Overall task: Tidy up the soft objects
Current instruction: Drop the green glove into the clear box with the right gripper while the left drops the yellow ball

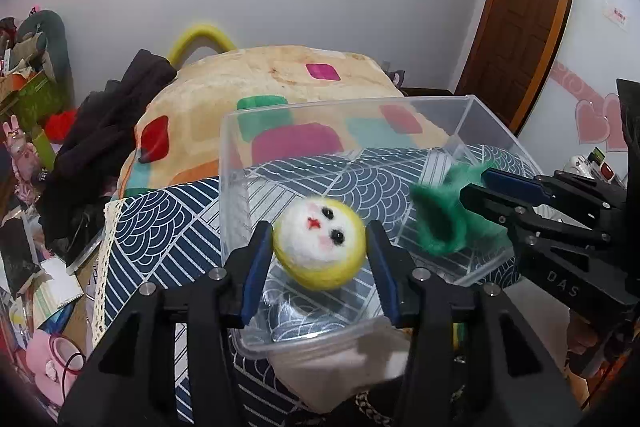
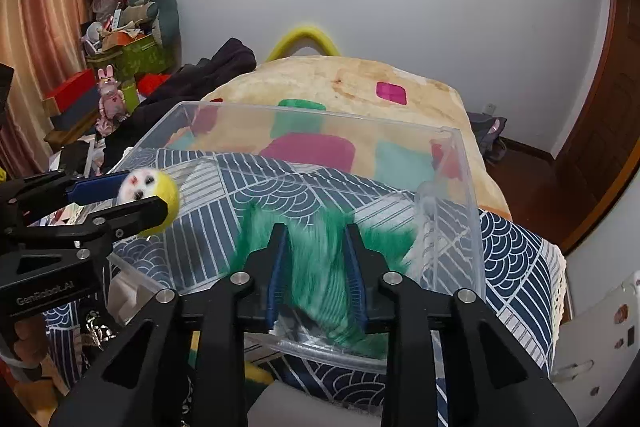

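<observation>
Here, both grippers are hanging over the clear plastic bin [image 1: 472,107], which is sitting on a blue wave-patterned cloth [image 1: 152,223] with a blanket of coloured squares [image 1: 280,71] beyond it at twelve o'clock. The left gripper [image 1: 320,247] is carrying a round yellow felt ball with a white face [image 1: 320,247]; its jaws are standing fairly wide, with the left pad touching the ball, while a narrow gap is showing at the right pad, so I cannot tell whether the grip is firm or the ball is just being let go. In the left wrist view the ball is sitting at about six o'clock, above the near end of the bin's floor. The right gripper [image 2: 318,275] is pinching a green furry toy [image 2: 320,259], its jaws drawn in narrow on the fur, and the toy is hanging blurred just inside the bin's near wall; in the left wrist view it is lying at three o'clock, near the ball but apart from it. Judging from this, the step in hand is dropping both soft things into the bin, and neither is resting on the floor yet. The next move is probably calling for lowering each toy a little and spreading the jaws fully so the pieces fall inside, then drawing both grippers back without catching the bin's rim or dragging fur out with the pads.
</observation>
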Action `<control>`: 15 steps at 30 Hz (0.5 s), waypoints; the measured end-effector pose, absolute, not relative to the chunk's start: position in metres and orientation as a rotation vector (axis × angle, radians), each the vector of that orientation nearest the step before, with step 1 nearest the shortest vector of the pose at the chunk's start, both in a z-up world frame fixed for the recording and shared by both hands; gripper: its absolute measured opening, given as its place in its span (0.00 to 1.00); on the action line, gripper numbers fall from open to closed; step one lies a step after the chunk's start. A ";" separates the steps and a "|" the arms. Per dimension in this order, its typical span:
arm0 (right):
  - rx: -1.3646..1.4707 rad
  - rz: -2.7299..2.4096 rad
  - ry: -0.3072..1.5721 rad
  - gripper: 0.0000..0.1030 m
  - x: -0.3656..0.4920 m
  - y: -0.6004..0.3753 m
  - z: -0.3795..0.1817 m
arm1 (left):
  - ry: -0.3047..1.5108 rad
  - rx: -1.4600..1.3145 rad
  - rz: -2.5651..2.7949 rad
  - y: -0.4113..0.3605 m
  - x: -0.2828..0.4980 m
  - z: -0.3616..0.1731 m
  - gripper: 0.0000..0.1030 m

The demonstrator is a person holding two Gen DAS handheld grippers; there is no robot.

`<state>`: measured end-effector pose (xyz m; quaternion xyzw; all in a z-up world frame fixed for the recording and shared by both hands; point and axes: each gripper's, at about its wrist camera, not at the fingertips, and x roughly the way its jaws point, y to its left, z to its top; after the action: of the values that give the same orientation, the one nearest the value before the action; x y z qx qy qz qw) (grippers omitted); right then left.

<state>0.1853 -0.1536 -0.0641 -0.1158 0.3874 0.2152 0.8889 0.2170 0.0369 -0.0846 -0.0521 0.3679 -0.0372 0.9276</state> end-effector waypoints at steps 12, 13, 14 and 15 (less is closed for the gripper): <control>-0.211 0.405 0.618 0.80 0.155 -0.160 -0.014 | 0.653 -0.094 -0.050 0.040 0.188 -0.050 0.84; -0.210 0.405 0.603 0.80 0.152 -0.160 -0.010 | 0.635 -0.095 -0.045 0.040 0.182 -0.046 0.88; -0.207 0.411 0.591 0.80 0.149 -0.160 -0.006 | 0.617 -0.095 -0.039 0.039 0.177 -0.041 0.90; -0.203 0.422 0.577 0.80 0.144 -0.161 -0.002 | 0.599 -0.094 -0.033 0.040 0.172 -0.037 0.91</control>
<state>0.1440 -0.1615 -0.0016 -0.0990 0.2820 0.2062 0.9317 0.1716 0.0395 -0.0372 -0.0461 0.2950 -0.0163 0.9542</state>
